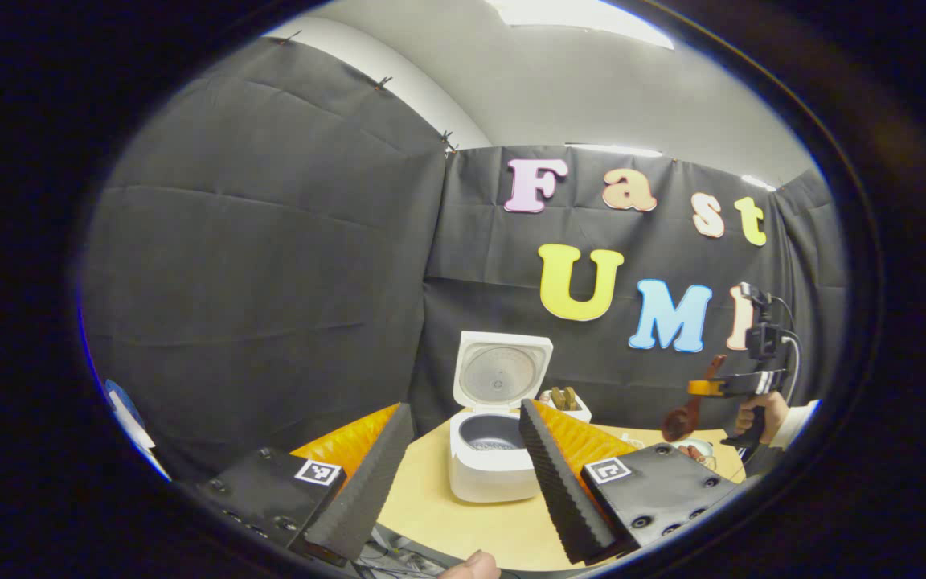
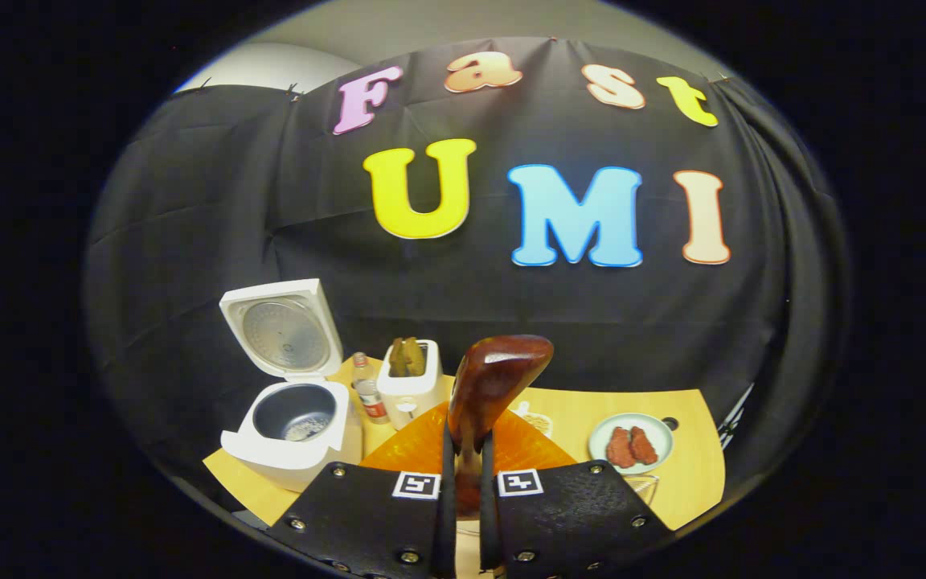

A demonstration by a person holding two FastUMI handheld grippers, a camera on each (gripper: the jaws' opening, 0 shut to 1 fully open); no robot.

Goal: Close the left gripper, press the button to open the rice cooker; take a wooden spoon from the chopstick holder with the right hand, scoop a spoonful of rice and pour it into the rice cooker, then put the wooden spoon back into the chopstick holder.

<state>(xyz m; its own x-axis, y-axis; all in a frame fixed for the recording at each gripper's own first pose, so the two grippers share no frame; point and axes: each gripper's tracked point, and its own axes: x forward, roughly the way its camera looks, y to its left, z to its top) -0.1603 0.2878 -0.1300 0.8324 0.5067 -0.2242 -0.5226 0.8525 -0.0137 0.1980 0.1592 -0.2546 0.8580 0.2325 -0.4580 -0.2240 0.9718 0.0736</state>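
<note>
Table [image 2: 696, 474]: a light wooden top that spans the lower part of both views, in front of the black cloth wall.

Rice cooker [image 2: 294, 438]: white, at lower left of the right gripper view, lid swung up and tilted back, the dark inner pot exposed with a pale patch on its floor. In the left gripper view the rice cooker [image 1: 491, 458] stands at lower centre, between that gripper's two fingers.

Right gripper [image 2: 463, 482]: bottom centre of its own view, fingers drawn together and clamped on the handle of the wooden spoon [image 2: 491, 386], whose bowl rises at frame centre, above the table. In the left gripper view the right gripper [image 1: 708, 388] appears at the right edge, held by a hand [image 1: 756, 418], with the wooden spoon [image 1: 684, 418] hanging bowl-down from it above the table.

Left gripper [image 1: 463, 450]: bottom of its own view, fingers spread wide apart and holding nothing, raised above the near table edge.

Chopstick holder [image 2: 411, 386]: white, just right of the cooker, with wooden utensil ends standing in it.

Plate [image 2: 632, 442]: lower right of the right gripper view, pale, bearing two reddish pieces.

Bottle [image 2: 366, 394]: small, upright, between cooker and holder.
</note>
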